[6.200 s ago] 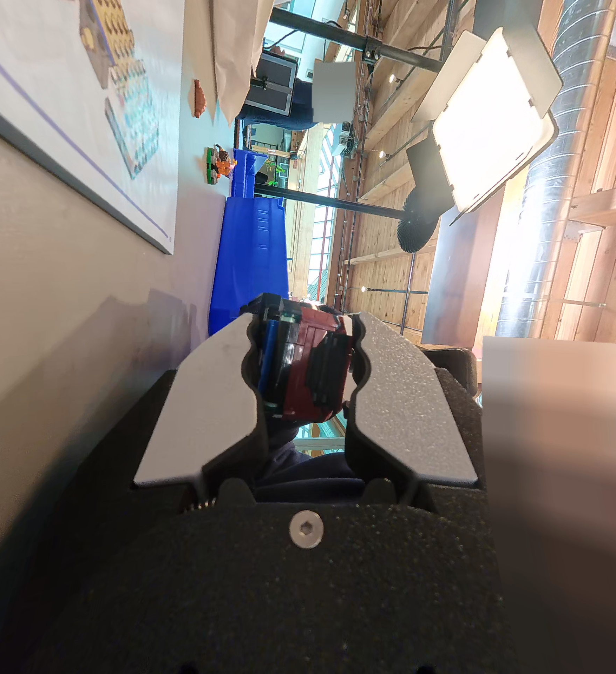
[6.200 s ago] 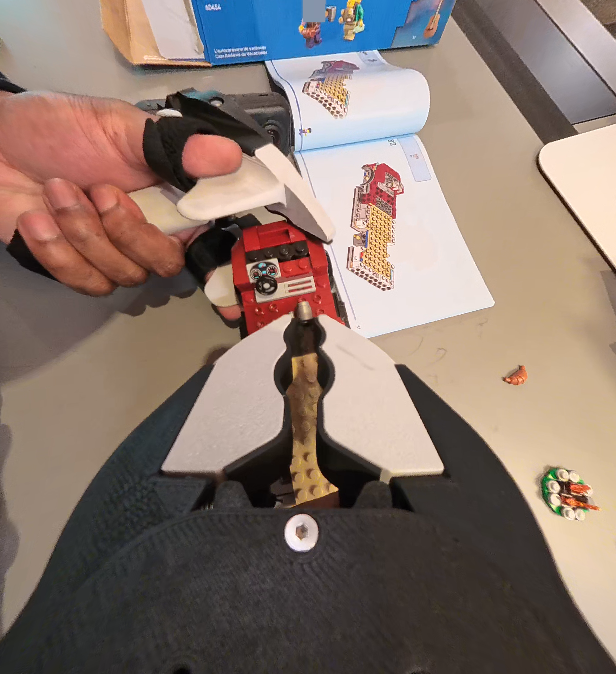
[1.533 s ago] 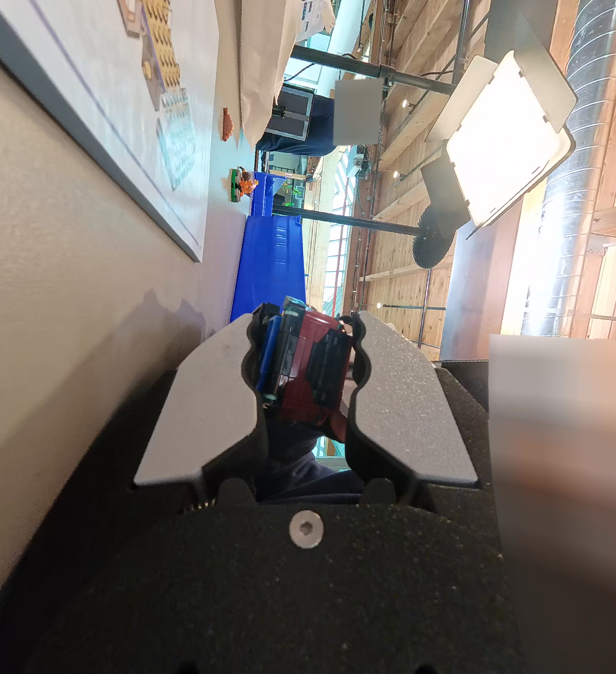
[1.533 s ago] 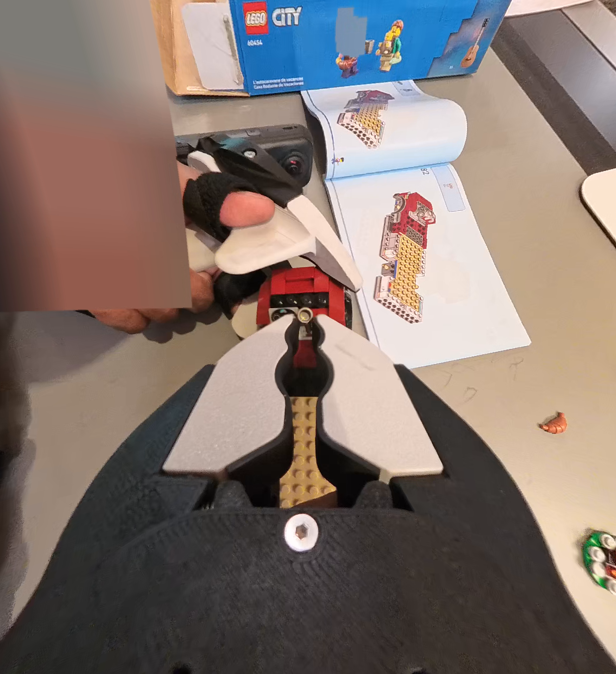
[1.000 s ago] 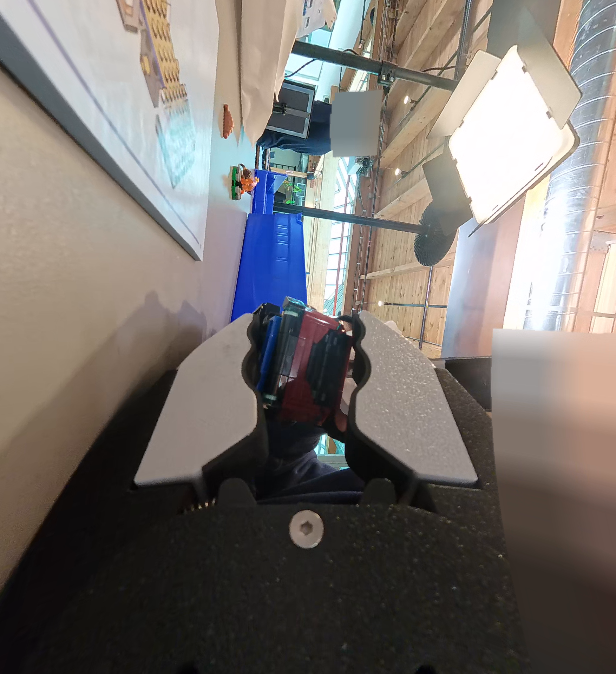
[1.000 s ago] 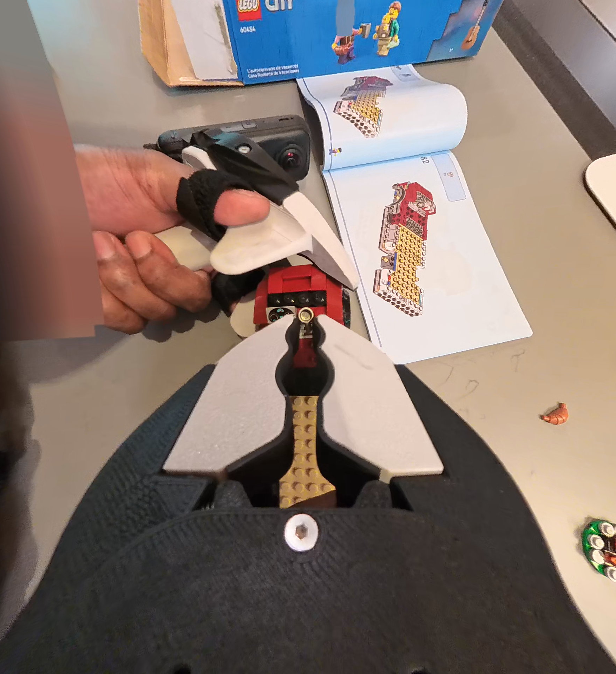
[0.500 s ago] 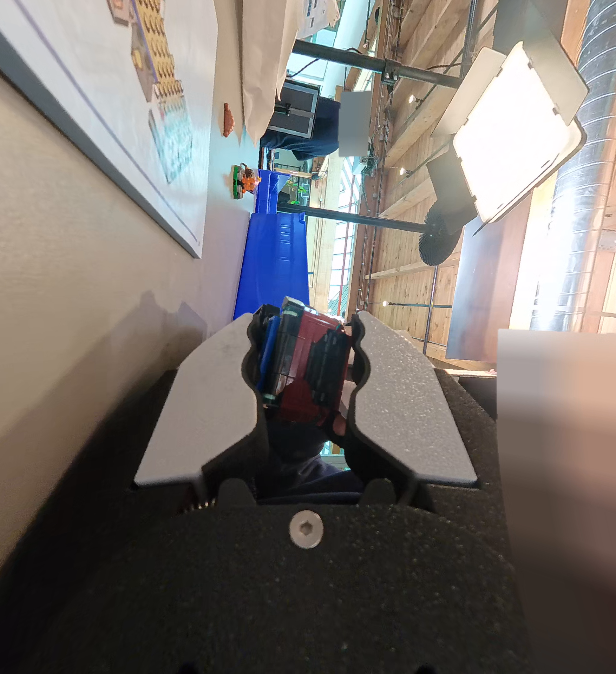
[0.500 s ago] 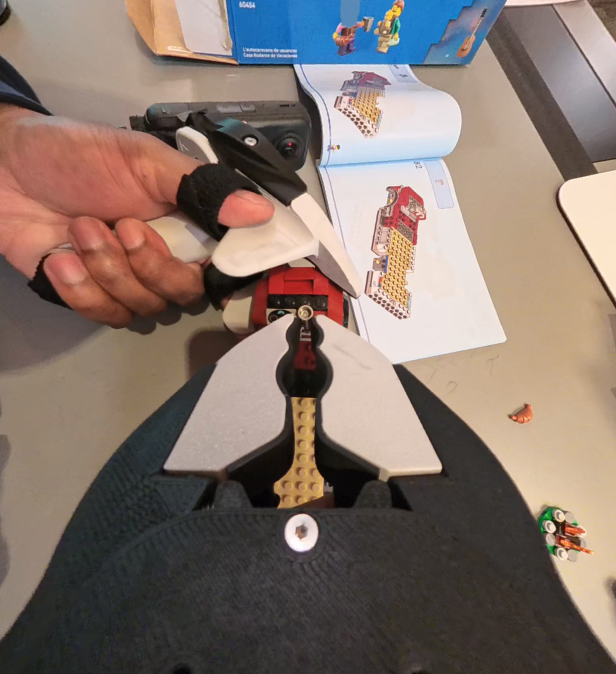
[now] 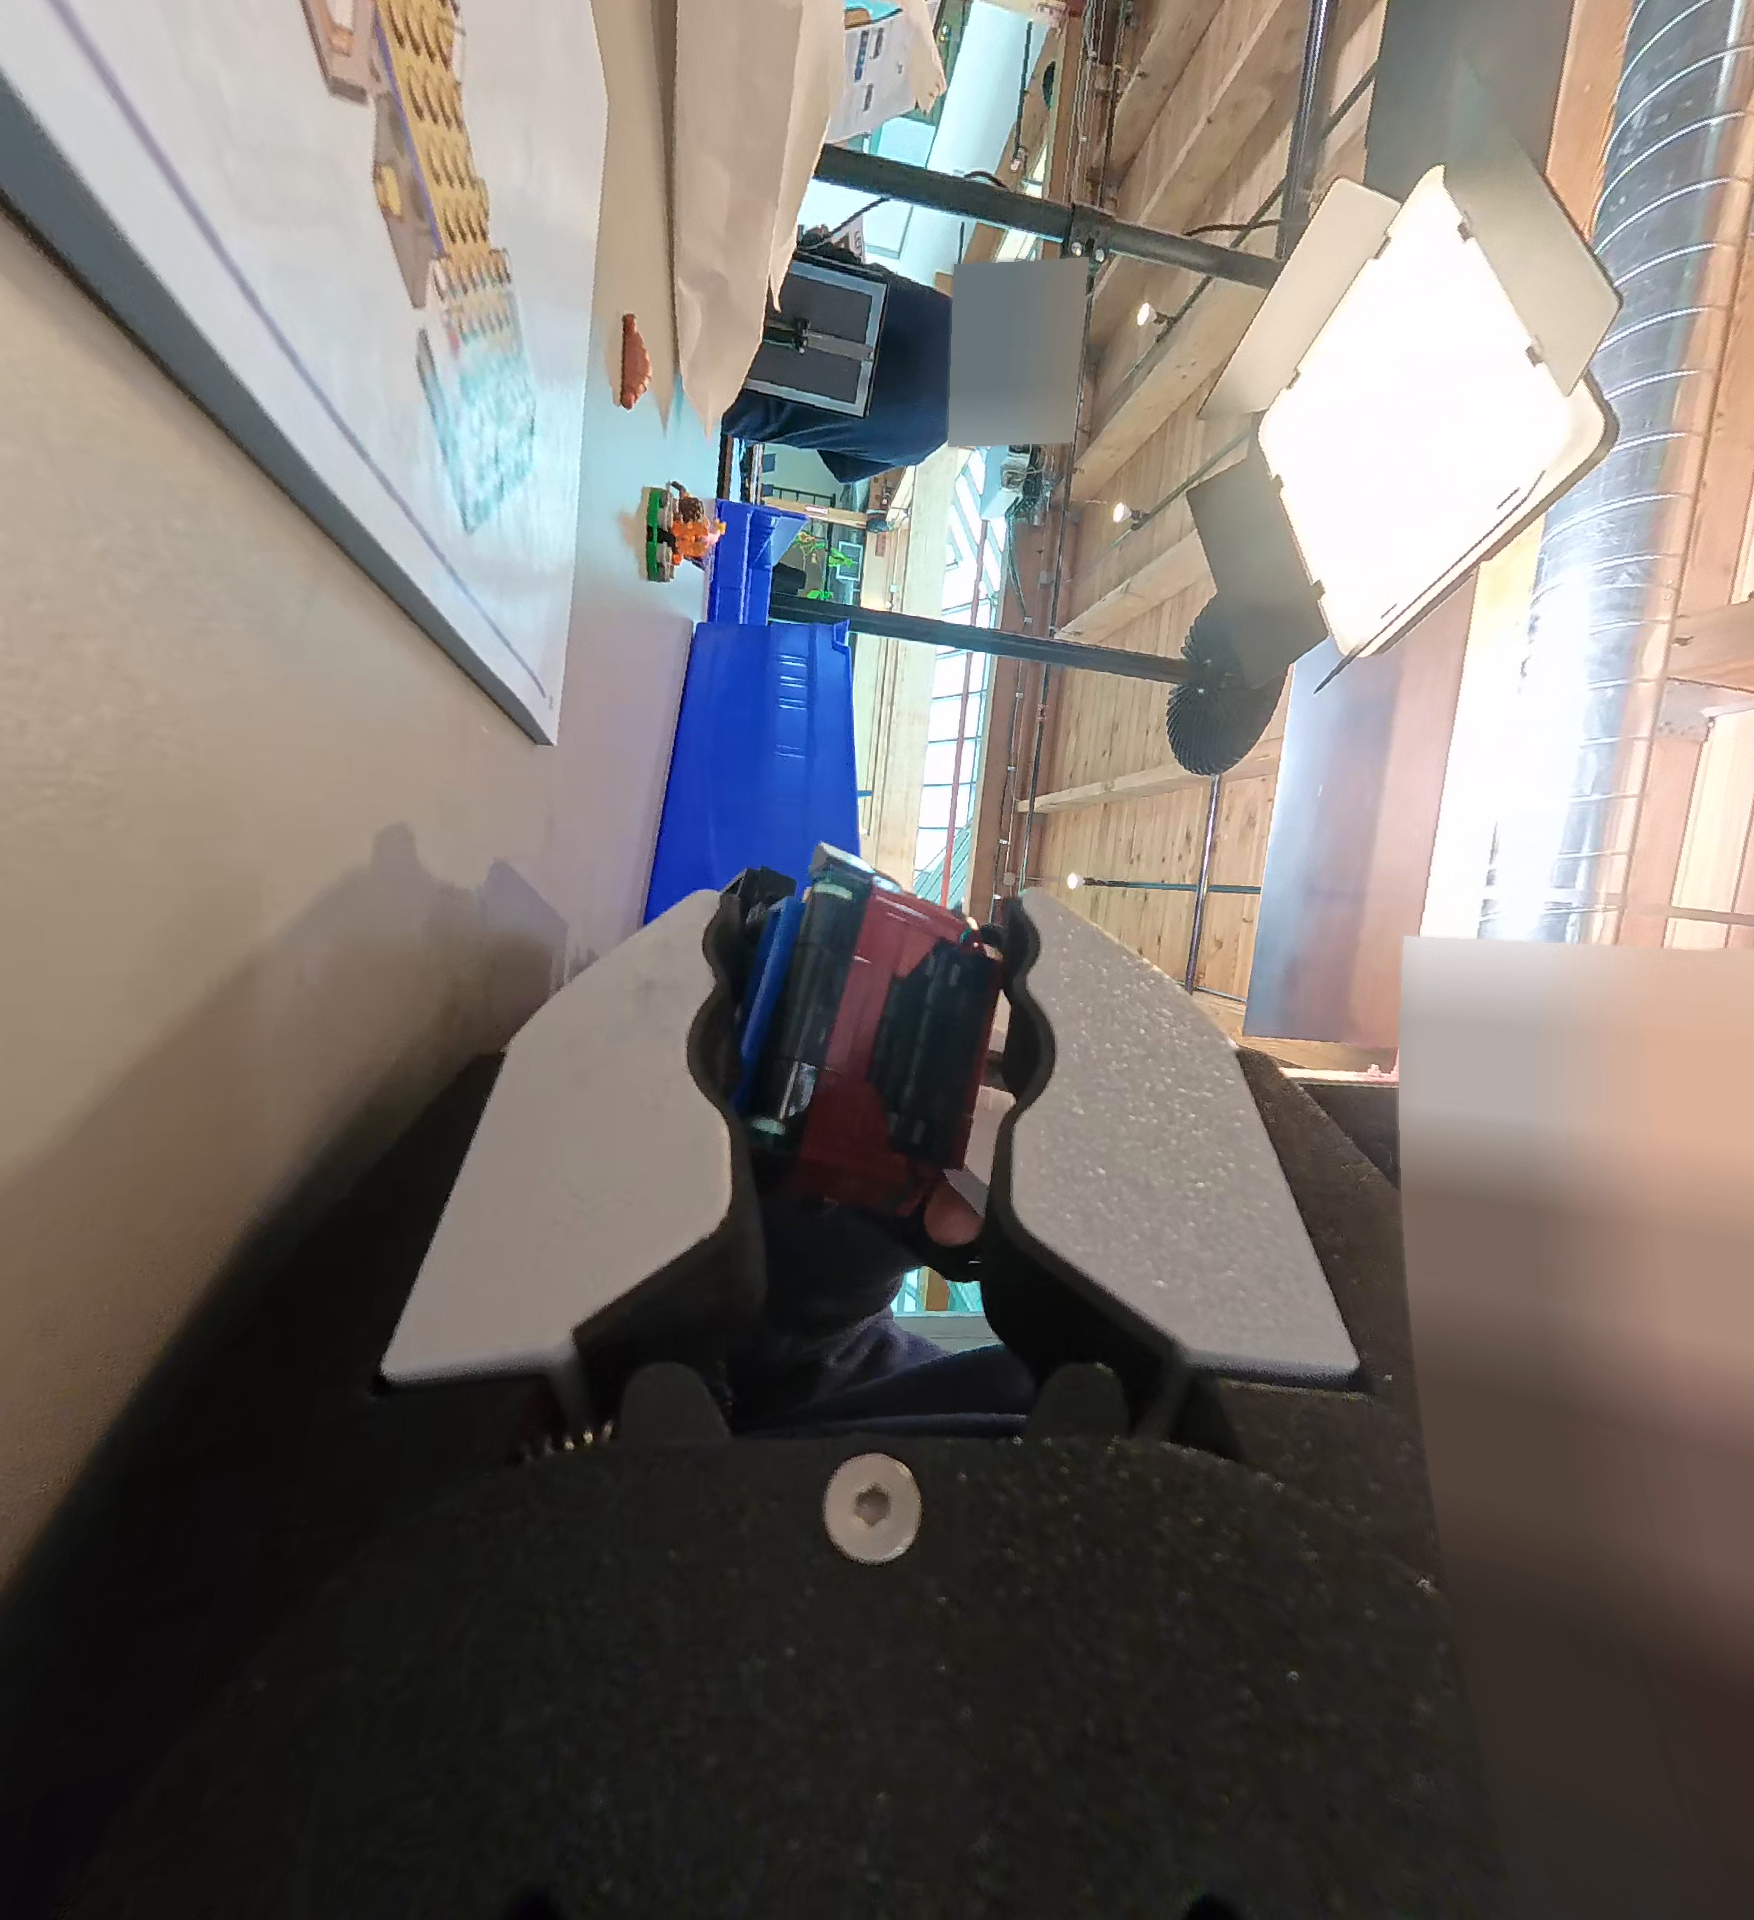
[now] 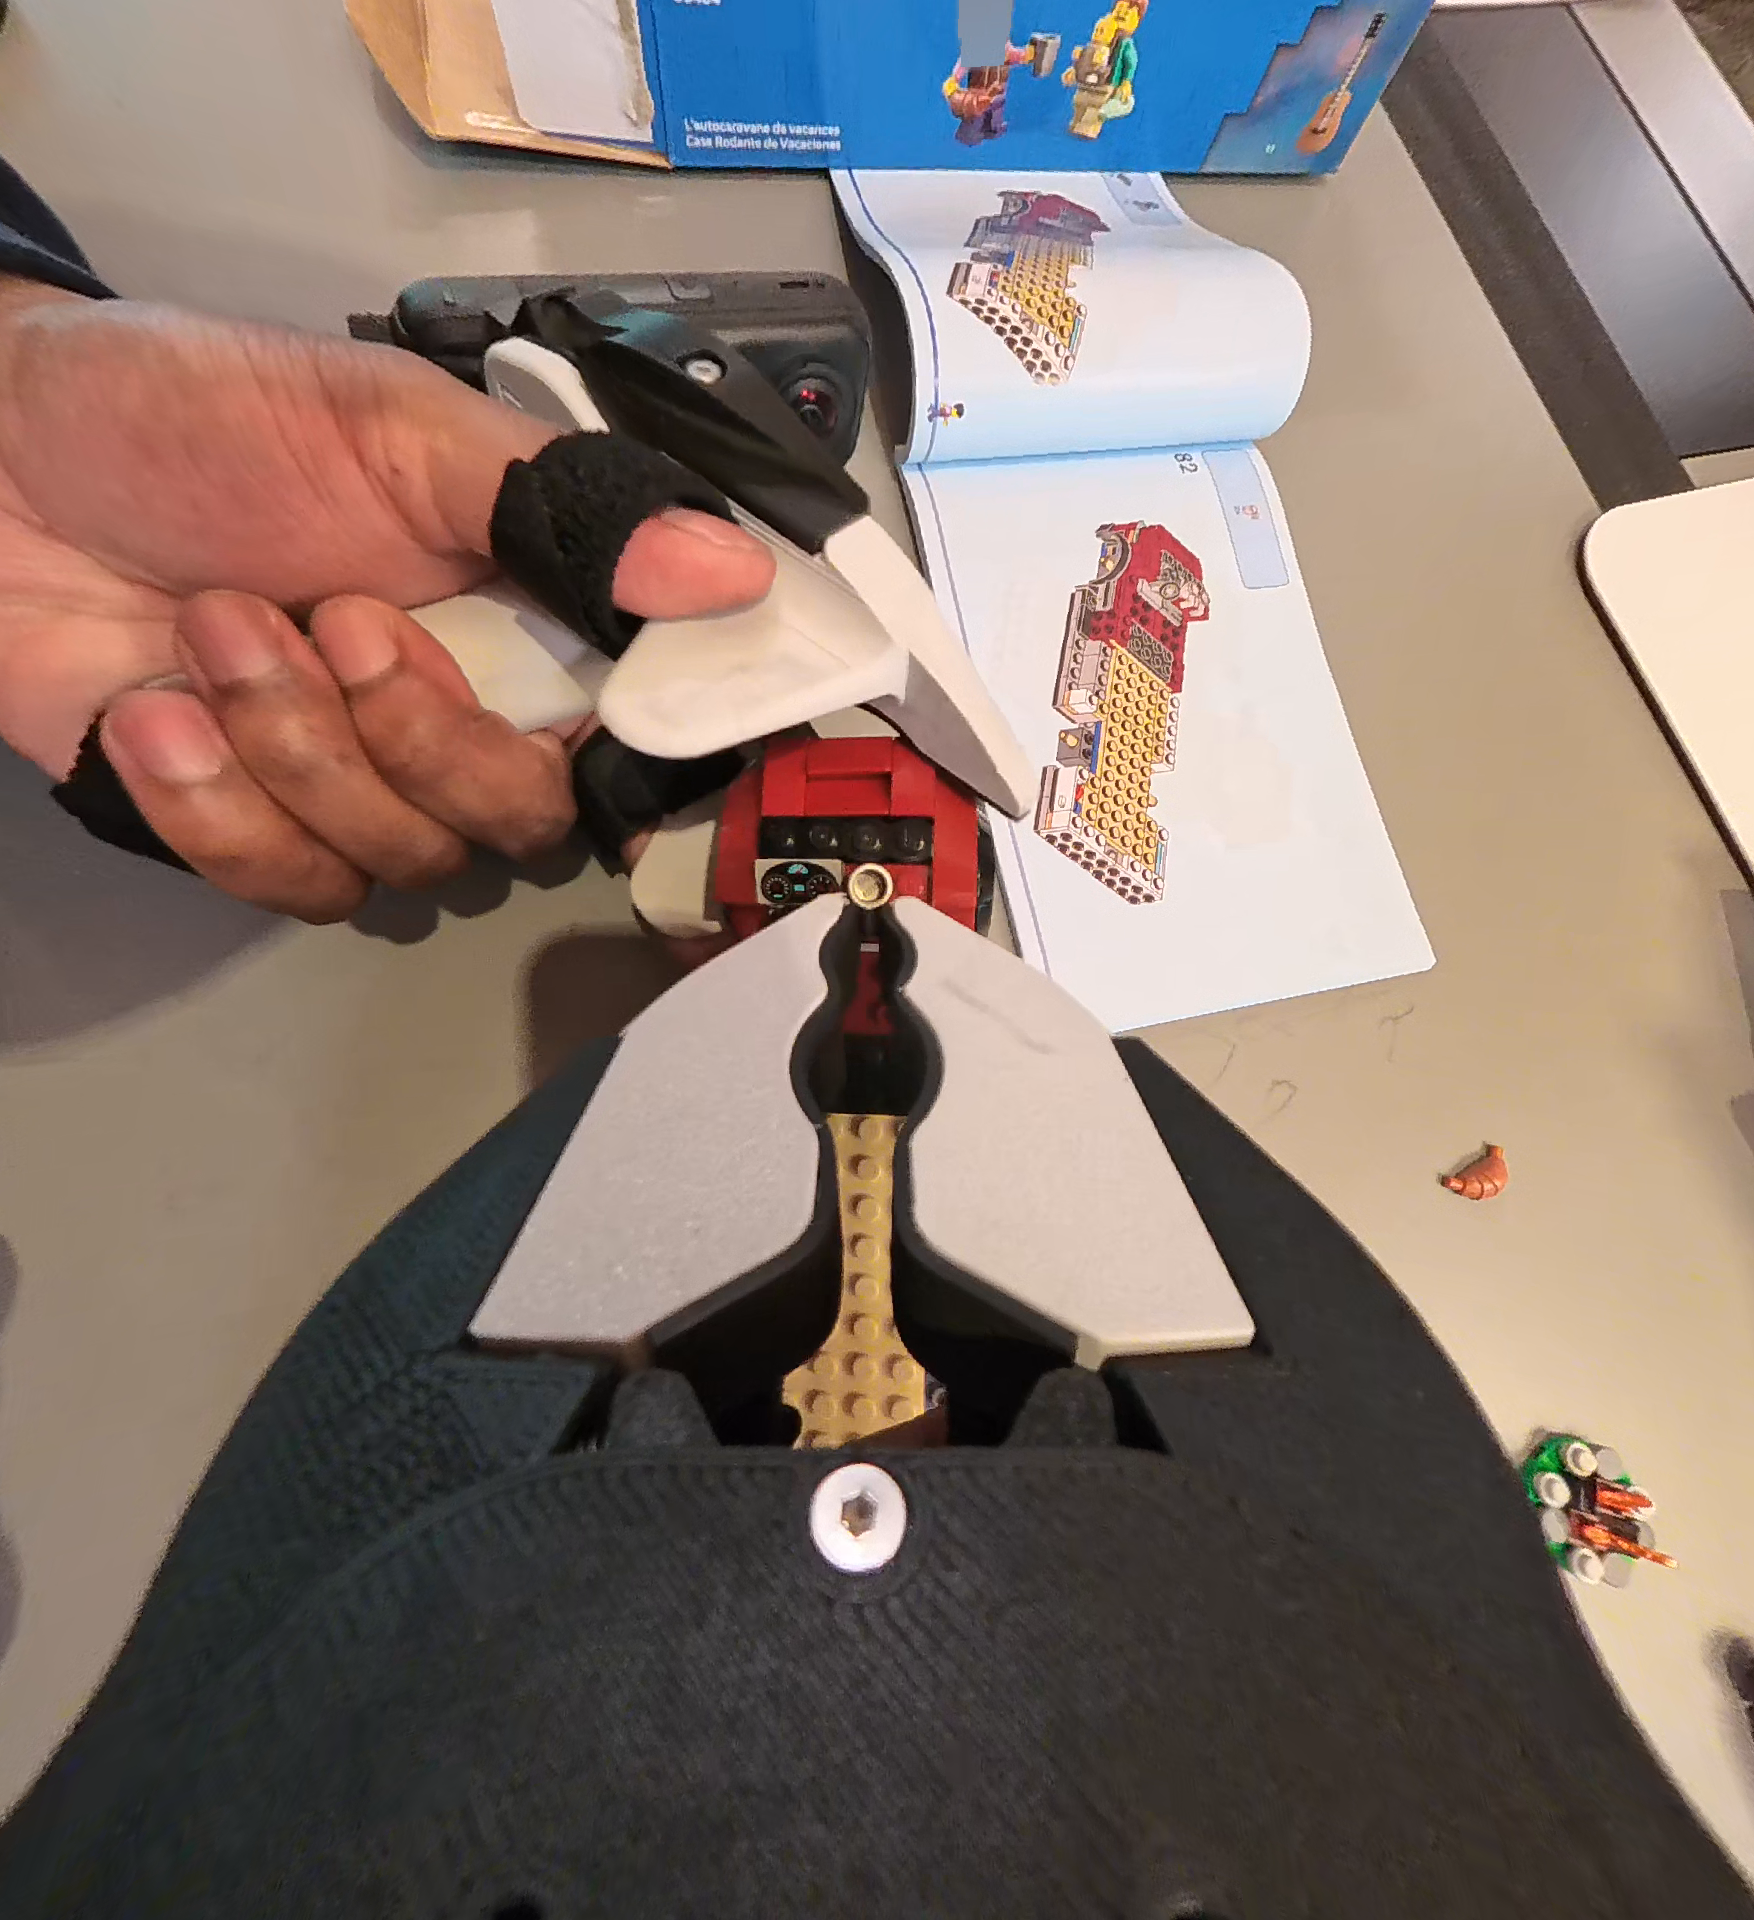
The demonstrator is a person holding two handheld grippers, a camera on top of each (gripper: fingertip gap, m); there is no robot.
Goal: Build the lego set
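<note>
Red brick vehicle (image 10: pixel 852 831): a toy build of red, black and blue bricks with a tan studded floor plate (image 10: pixel 857 1278); it lies on the grey table (image 10: pixel 229 1091), just left of the open instruction booklet (image 10: pixel 1195 727).
Left gripper (image 9: pixel 868 1023): lying on its side close to the table, its two pale fingers pressed against the vehicle's front end, one on each side. In the right wrist view a bare hand (image 10: pixel 229 582) with black finger straps works it, one finger (image 10: pixel 956 707) over the red cab.
Right gripper (image 10: pixel 868 904): its fingertips pinch a small brass-coloured round piece (image 10: pixel 870 886), held right at the vehicle's dashboard beside a printed dial tile. The tan plate runs back beneath its fingers.
Booklet surroundings: a blue toy box (image 10: pixel 1008 83) beyond its far edge; a black camera (image 10: pixel 644 312) to its left; a small brown croissant piece (image 10: pixel 1475 1179) and a green round piece (image 10: pixel 1579 1496) nearer than the booklet and to its right.
Background: a bright lamp panel (image 9: pixel 1413 416) and wooden walls in the left wrist view.
</note>
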